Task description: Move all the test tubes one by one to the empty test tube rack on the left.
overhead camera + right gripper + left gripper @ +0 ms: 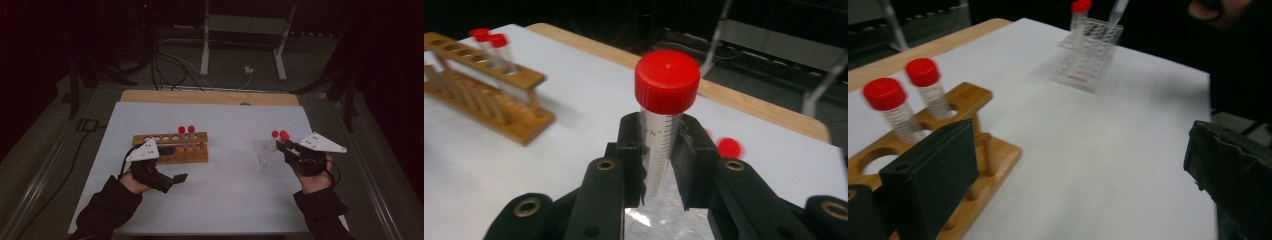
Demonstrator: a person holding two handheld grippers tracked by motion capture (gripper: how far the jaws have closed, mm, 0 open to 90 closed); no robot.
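Observation:
My right gripper (661,150) is shut on a clear graduated tube with a red cap (667,82), which stands upright between its jaws. In the high view this right gripper (287,146) holds the tube (284,136) just above a clear plastic rack (267,156) at the right of the table. Another red-capped tube (275,134) stands in that rack. At the left, my left gripper (174,163) is open beside a wooden rack (170,148) that holds two red-capped tubes (186,130). The left gripper (1083,190) has nothing between its wide jaws, and the wooden rack (993,150) is next to one jaw.
A white sheet (225,190) covers the table, and a wooden edge (210,97) shows at the far side. The wooden rack has several empty holes (155,139). Beyond the table stand a desk frame (245,40) and cables on the floor.

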